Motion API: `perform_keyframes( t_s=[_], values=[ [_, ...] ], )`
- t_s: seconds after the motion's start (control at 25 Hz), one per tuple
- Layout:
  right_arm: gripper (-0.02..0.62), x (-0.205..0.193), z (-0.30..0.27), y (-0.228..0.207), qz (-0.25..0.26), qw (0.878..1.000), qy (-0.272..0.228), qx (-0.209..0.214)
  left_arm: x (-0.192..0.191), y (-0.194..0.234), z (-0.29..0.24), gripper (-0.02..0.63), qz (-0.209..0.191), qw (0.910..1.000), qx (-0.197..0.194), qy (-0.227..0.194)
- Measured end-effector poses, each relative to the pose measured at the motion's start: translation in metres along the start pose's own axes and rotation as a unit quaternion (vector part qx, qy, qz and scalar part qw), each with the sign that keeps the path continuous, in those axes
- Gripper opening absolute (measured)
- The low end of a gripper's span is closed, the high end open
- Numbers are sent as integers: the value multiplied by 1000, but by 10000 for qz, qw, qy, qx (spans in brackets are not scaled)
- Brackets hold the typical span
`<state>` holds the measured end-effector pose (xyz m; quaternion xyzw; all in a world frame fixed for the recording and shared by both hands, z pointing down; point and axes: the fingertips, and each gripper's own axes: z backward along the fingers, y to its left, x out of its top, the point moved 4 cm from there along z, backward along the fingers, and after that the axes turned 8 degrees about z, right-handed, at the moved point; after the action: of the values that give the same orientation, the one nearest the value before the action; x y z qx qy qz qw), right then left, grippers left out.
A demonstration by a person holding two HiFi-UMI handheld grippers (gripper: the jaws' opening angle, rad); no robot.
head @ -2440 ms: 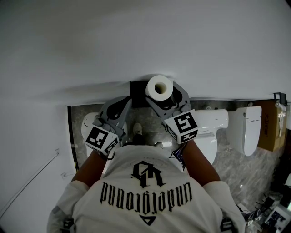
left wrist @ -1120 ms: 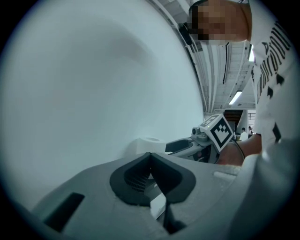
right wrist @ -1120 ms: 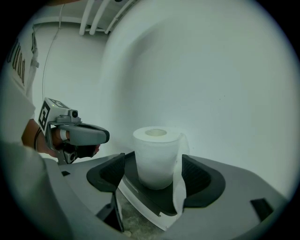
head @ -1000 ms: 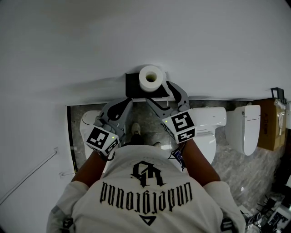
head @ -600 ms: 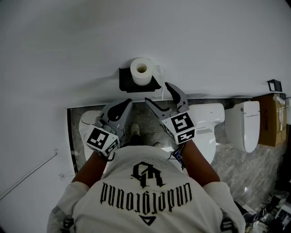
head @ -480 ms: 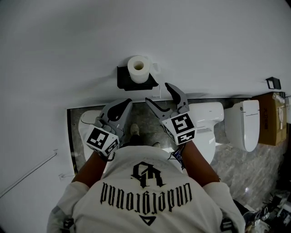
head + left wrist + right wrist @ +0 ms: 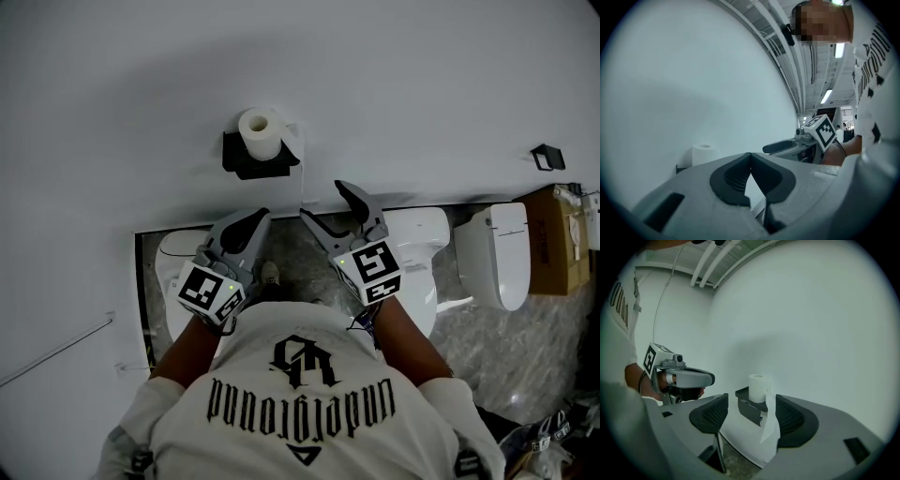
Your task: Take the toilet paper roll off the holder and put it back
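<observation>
We see the toilet paper roll (image 7: 260, 132) upright on the black holder (image 7: 246, 166) on the white wall. Our left gripper (image 7: 251, 221), jaws together, and right gripper (image 7: 324, 201), jaws apart, sit below it, both well apart from the roll. White toilet (image 7: 418, 246) under the right gripper.

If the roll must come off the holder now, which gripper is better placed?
Probably right. The right gripper has its fingers apart, and its view frames the roll on the holder between them. The left gripper is shut, with the roll off to one side.
</observation>
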<state>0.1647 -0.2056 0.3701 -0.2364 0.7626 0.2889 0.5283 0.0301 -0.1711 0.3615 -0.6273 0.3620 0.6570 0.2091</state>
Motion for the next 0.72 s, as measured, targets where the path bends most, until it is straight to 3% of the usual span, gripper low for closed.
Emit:
perform_keyframes(
  t_s=[0.24,0.72],
  values=[
    [202,-4,43,6,91,9998,-173,49,-5,-38,8,12,-33,9999,112,-69],
    [24,-17,97,25,154,9980,-460,416,-13,-85,36,12,-173,9991,386,22]
  ],
)
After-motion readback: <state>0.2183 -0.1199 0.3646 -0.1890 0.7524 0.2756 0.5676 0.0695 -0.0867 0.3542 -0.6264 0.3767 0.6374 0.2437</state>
